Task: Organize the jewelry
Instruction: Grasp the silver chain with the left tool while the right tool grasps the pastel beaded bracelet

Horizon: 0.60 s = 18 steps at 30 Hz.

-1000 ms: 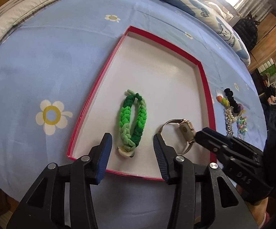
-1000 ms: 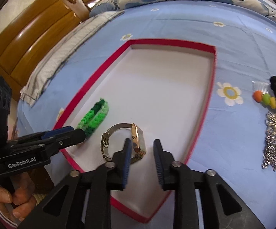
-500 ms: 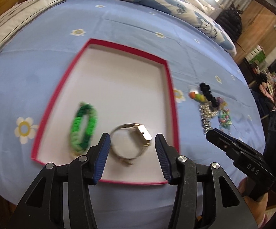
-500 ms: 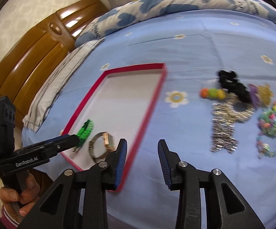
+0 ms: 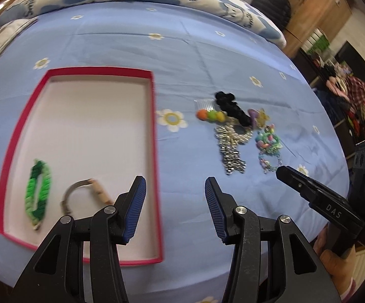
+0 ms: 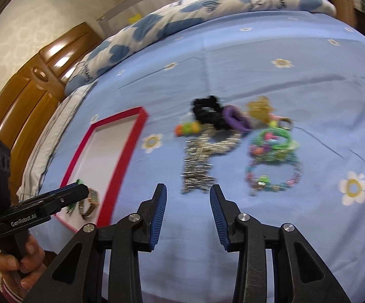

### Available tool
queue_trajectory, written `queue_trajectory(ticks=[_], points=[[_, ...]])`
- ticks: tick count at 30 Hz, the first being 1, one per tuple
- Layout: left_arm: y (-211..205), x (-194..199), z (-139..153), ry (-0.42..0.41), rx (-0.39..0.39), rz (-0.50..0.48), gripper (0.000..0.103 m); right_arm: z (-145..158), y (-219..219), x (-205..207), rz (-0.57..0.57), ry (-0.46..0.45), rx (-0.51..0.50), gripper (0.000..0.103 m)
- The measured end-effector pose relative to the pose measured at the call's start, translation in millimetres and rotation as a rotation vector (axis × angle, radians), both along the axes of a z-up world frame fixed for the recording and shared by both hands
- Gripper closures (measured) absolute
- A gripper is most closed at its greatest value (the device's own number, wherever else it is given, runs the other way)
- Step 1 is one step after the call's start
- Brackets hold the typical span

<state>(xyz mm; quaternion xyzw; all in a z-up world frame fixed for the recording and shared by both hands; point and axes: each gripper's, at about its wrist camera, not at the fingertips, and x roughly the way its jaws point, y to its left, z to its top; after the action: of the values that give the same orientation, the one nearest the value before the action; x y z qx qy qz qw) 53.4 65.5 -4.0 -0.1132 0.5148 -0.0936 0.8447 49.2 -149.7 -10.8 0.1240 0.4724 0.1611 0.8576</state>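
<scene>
A: Blue bed sheet (image 5: 207,58) carries everything. Red-rimmed tray (image 5: 154,151) sits toward the left side of the bed and already holds the green braided bracelet (image 5: 38,192) and the watch (image 5: 91,192), side by side near its front edge.

B: And what is left to sort?

A: One heap on the sheet, right of the tray and apart from it: silver chain (image 6: 197,166), black scrunchie (image 6: 207,112), orange-and-green hair clip (image 6: 186,128), purple ring (image 6: 234,118), beaded bracelets (image 6: 273,161). Pieces overlap; the blur hides how far they are tangled.

B: Fingers?

A: Left gripper (image 5: 175,209) is spread and empty, over bare sheet just past the tray's right rim. Right gripper (image 6: 188,210) is partly spread, jaws opening a little, nothing between them, its fingers just short of the chain's near end.

B: Best approach, in your judgement?

A: Take the chain first; it lies closest. Pinch one strand at its near, free end, not the middle of the heap, and lift slowly so the beaded bracelets do not drag along. If it snags, use the left fingers to hold the neighbours down. Set it in the tray's empty far half.
</scene>
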Motion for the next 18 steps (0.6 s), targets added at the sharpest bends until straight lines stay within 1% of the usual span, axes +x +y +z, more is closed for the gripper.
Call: queue_trajectory(ticks=[9, 18], points=[[-44.4, 16.5, -10.6, 0.025, 0.013, -0.080, 0.056, -11.4, -53.3, 3.9, -0.106, 0.013, 0.000, 0.064], [-79.1, 35.9, -27.2, 0.053, 0.011, -0.137, 0.056, -26.5, -80.6, 15.0, -0.152, 0.034, -0.030, 0.064]])
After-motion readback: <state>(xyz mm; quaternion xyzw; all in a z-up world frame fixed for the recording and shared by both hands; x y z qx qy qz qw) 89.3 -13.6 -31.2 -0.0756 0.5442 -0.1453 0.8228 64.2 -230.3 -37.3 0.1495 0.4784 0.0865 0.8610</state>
